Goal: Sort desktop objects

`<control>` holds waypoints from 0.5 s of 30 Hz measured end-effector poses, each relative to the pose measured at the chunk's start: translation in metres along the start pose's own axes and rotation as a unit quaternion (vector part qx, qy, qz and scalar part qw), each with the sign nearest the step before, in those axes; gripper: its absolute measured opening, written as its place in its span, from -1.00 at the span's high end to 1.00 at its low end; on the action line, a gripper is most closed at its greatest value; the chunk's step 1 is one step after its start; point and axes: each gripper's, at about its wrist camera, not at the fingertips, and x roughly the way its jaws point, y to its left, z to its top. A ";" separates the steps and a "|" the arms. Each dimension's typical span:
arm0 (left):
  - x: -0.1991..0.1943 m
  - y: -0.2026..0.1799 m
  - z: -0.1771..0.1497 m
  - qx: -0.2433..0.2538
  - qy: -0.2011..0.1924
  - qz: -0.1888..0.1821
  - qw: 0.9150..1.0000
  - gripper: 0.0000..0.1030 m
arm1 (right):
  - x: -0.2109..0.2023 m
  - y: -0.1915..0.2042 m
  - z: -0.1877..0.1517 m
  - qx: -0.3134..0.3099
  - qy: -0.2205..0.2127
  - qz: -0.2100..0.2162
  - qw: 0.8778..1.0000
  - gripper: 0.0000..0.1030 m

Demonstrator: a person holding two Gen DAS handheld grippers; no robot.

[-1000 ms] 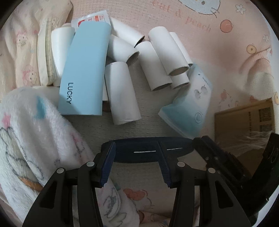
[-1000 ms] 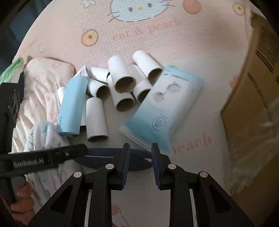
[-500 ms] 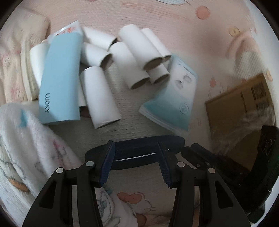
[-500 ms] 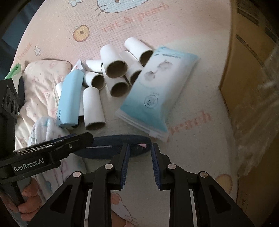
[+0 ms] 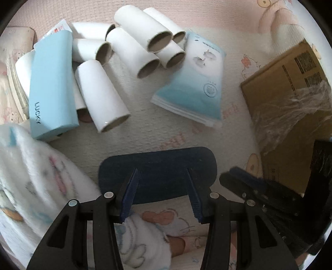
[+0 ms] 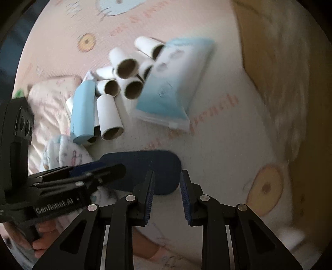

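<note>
The left gripper (image 5: pixel 161 195) is pointing down at a dark blue oval case (image 5: pixel 157 164) lying on the pink mat (image 5: pixel 217 18); its fingers are standing wide apart, straddling the case's near edge without visibly pressing it; the right gripper (image 6: pixel 167 195), just right of the case, is sitting at its narrowest, gripping nothing; farther off, white cardboard tubes (image 5: pixel 145 47) are lying heaped between a light blue box (image 5: pixel 51 83) and a wipes pack (image 5: pixel 195 83); a cardboard carton (image 5: pixel 290 87) is standing at the far right.
</note>
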 end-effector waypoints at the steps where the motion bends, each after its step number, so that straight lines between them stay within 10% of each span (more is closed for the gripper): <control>1: -0.001 0.003 0.002 -0.007 0.000 -0.005 1.000 0.01 | 0.000 0.001 -0.004 -0.003 -0.002 -0.006 1.000 0.58; 7: -0.010 0.025 0.018 -0.050 -0.009 0.023 0.998 0.01 | 0.003 0.025 -0.017 -0.083 -0.001 -0.044 0.996 0.46; 10: -0.006 0.026 0.029 -0.058 0.024 0.039 0.997 0.01 | 0.004 0.035 -0.020 -0.101 -0.012 -0.050 0.994 -0.16; 15: 0.008 0.026 0.043 -0.074 0.080 0.053 0.993 -0.09 | 0.011 0.047 -0.024 -0.136 -0.013 -0.071 0.988 -0.19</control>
